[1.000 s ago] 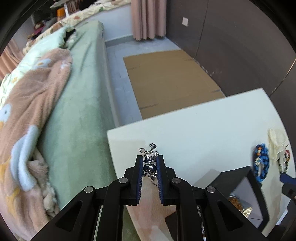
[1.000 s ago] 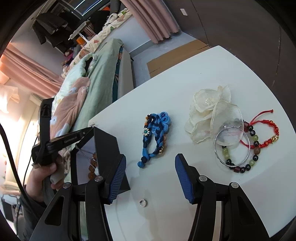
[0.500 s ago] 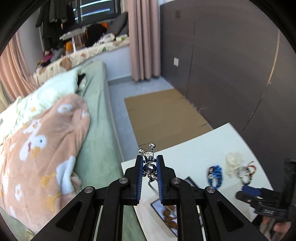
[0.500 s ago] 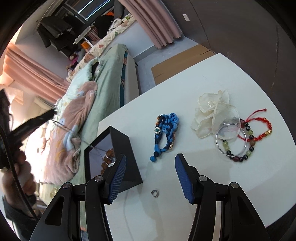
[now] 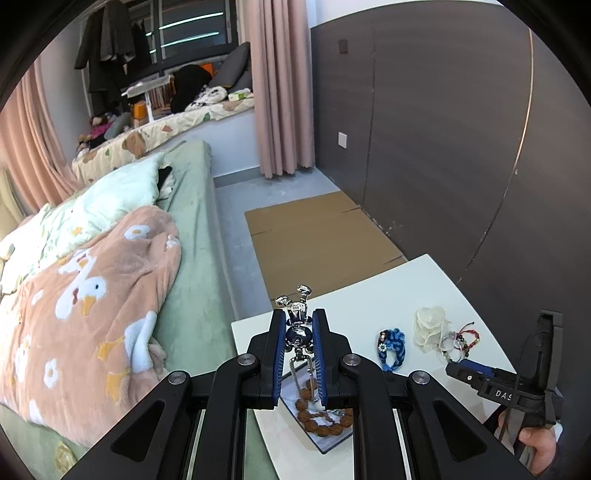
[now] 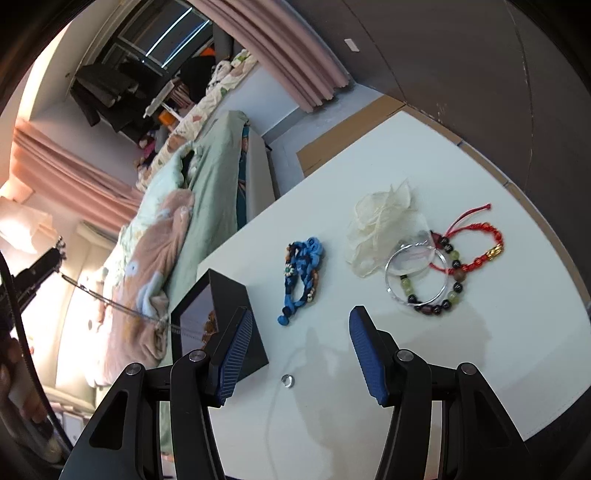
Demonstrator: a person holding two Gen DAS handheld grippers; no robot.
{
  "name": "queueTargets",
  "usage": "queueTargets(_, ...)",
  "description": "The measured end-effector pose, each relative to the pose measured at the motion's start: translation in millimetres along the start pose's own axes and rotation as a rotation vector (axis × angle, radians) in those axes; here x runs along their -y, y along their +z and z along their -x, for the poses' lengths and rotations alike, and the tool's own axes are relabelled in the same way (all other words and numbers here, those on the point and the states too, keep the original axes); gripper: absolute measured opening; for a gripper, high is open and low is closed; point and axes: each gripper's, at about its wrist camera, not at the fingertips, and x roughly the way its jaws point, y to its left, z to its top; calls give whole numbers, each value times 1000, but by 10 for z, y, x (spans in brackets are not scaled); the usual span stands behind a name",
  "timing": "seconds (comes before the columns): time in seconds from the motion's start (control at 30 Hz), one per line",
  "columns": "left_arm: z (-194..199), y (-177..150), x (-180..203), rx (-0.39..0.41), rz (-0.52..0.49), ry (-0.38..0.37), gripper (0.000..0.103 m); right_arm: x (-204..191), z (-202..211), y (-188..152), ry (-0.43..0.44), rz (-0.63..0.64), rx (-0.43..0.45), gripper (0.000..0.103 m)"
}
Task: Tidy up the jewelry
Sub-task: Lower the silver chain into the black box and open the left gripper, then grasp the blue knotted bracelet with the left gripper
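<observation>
We had left gripper (image 5: 298, 345) fingers clamped on silver pendant (image 5: 297, 332), chain dangling into black box (image 6: 236, 314) on worktop (image 6: 498, 350). Right gripper (image 6: 301, 356) fingers wide apart, holding nothing, above small ring (image 6: 286, 380).

A dark panelled wall (image 5: 443, 147) runs along the right, carrying a white switch plate (image 5: 342, 139). Pink curtains (image 5: 280, 85) hang beside a dark window (image 5: 184, 33). Flattened cardboard (image 5: 317, 240) lies on the grey floor (image 5: 236, 221). A bed (image 5: 192, 266) with a green sheet holds a peach duck-print blanket (image 5: 85, 295). A white table (image 6: 424, 166) stands just beside the bed.
</observation>
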Motion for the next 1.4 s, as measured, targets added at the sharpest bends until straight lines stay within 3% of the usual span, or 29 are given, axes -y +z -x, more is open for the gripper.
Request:
queueTargets(0.23,-221,-186,93,-59,36,-4,17,26,-29,25,20,7,-4,56)
queueTargets(0.27,-280,-216,89,-74,48,-12,27,21,-22,31,16,17,-2,56)
queueTargets(0.3,-319,-241,88,-82,59,-15,43,24,-9,34,16,19,-3,56)
queueTargets(0.37,-373,-287,93,-77,78,-19,61,35,12,42,31,25,-3,56)
queueTargets(0.4,-394,-307,111,-73,81,-23,63,40,24,47,28,32,-2,56)
queueTargets(0.7,-550,-406,325,-92,64,-58,63,312,120,122,-12,32,-4,56)
queueTargets(1.2,-1036,-516,904,-163,38,-191,62,795,212,265,-34,-29,-10,56)
queueTargets(1.3,-1177,-532,1016,-186,19,-200,54,814,217,274,-42,-44,-2,56)
queueTargets(1.4,-1329,-551,1152,-217,-22,-202,53,822,210,287,-52,-46,1,56)
